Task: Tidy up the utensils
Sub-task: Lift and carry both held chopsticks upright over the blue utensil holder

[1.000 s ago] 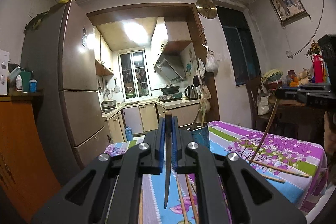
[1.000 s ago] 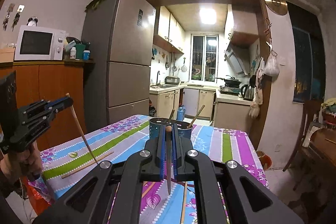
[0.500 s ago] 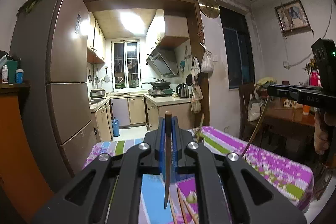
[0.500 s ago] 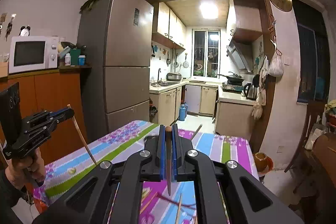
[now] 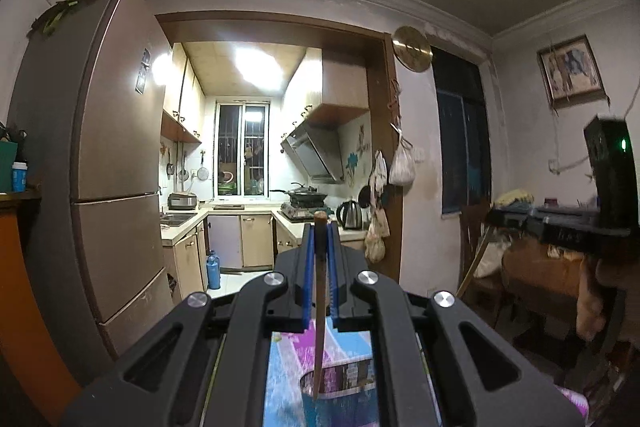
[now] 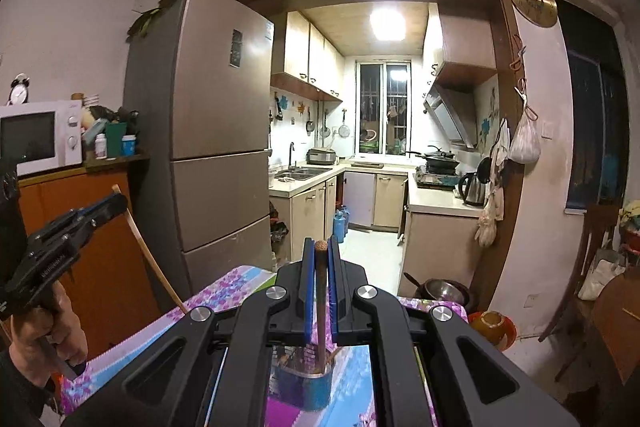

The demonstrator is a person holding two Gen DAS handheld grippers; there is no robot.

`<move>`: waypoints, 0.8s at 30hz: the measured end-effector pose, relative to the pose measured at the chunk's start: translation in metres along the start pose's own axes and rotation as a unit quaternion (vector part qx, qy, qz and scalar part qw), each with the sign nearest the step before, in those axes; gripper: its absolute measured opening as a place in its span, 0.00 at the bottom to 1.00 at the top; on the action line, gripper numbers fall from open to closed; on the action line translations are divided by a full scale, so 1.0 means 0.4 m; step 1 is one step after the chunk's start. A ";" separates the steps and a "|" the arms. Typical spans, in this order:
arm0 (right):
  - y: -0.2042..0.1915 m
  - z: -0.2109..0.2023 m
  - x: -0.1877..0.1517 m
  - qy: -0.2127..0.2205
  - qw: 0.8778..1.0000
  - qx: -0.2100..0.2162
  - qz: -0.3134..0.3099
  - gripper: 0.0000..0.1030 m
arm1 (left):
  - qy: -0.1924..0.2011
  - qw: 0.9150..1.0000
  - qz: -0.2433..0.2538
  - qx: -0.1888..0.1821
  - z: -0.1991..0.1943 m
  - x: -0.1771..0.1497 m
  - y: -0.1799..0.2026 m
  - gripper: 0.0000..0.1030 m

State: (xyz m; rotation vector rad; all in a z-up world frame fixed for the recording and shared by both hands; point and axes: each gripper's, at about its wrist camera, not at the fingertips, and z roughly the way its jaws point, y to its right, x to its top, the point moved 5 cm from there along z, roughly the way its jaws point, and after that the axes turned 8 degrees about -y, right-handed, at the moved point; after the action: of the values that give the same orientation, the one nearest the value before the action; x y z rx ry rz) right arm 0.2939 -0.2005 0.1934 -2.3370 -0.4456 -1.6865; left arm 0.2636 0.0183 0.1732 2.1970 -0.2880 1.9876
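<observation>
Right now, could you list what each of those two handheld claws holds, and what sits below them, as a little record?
left gripper: shut on a brown wooden chopstick
right gripper: shut on a second brown wooden chopstick
below: blue metal utensil cup, upright
surface: floral purple-and-blue tablecloth
chopstick tips: at the cup's mouth; whether they are inside is unclear

blurred tablecloth (image 5: pixel 288 379), utensil holder (image 5: pixel 340 403) cut off
</observation>
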 end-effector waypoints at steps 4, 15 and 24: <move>0.022 0.071 0.020 -0.011 1.000 0.003 0.013 0.07 | -0.005 1.000 -0.013 0.002 0.063 0.023 -0.011 0.05; 0.019 0.228 -0.049 -0.051 0.998 0.018 0.023 0.07 | -0.059 0.998 -0.026 -0.004 0.218 -0.081 -0.018 0.05; 0.023 0.291 -0.107 -0.072 0.997 0.021 0.032 0.07 | -0.092 0.995 -0.030 0.003 0.284 -0.134 -0.043 0.05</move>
State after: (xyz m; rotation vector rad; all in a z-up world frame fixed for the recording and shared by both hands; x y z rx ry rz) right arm 0.3872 -0.1730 0.1160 -2.4250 -0.4242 -1.4719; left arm 0.3721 0.0081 0.1085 2.3669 -0.2359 1.7605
